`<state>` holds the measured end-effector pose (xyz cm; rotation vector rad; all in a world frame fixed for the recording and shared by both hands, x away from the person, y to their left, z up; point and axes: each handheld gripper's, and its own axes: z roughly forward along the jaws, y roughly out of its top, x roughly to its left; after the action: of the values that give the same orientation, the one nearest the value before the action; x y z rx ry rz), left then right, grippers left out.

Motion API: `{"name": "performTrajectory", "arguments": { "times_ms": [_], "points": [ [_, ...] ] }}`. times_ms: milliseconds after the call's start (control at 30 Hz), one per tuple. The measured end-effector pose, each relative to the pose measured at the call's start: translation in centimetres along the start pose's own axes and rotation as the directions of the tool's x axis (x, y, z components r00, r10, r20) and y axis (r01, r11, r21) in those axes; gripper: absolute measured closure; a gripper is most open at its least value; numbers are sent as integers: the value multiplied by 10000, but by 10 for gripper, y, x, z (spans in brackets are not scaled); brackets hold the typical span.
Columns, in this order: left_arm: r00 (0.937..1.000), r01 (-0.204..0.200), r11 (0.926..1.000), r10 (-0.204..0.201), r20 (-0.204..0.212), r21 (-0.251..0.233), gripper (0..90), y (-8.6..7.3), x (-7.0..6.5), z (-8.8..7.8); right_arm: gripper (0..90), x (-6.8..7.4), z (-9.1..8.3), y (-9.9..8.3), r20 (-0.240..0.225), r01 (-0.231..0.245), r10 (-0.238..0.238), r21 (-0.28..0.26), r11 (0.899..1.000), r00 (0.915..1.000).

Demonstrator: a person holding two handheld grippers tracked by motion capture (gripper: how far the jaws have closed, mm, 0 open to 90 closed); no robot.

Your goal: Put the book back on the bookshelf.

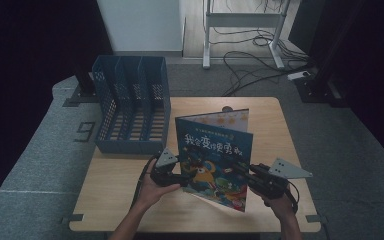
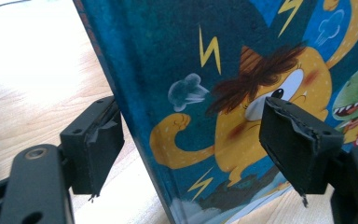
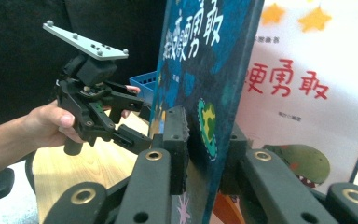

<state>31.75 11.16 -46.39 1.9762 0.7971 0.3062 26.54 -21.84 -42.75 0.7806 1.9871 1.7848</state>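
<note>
The blue picture book with a yellow cartoon figure on its cover stands upright and partly open on the wooden table, just beside the blue perforated plastic file rack. The right gripper clamps the book's front cover at its outer edge. The left gripper straddles the book's spine edge — jaws apart, not pressing.

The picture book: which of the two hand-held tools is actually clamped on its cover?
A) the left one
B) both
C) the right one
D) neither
C. In the right gripper view the right gripper has its jaws pressed on the front cover of the picture book, while the left gripper has its jaws open astride the spine edge, pads clear of it.
</note>
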Motion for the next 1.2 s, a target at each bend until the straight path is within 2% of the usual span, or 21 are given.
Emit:
{"name": "performTrajectory", "arguments": {
  "times_ms": [133,200,533,733,867,1067,1200],
  "points": [
    [10000,-61,9999,62,46,-128,258,0,-3,1,748,-1,0,-2,143,3,-2,-51,10000,9999],
    [9997,-198,9997,196,-155,-158,264,-1,-5,1,743,-2,0,-3,173,-3,3,-51,10000,9998],
    [9989,-414,9974,399,-253,-588,303,-4,-7,-2,711,-6,1,-8,283,40,-49,320,9995,9996],
    [9993,-343,9951,354,95,-930,313,-8,-8,-6,686,-10,1,-11,465,0,-21,456,9990,9989],
    [9986,-499,9929,514,111,-1075,316,-12,-11,-8,676,-11,0,-14,497,-58,32,523,9986,9988],
    [9986,-325,9924,372,377,-1186,314,-14,-14,-11,651,-12,-1,-17,627,-74,42,519,9986,9980],
    [9980,-546,9914,579,246,-1193,315,-15,-17,-11,632,-12,-1,-19,731,-60,21,535,9986,9973]
  ]
}}
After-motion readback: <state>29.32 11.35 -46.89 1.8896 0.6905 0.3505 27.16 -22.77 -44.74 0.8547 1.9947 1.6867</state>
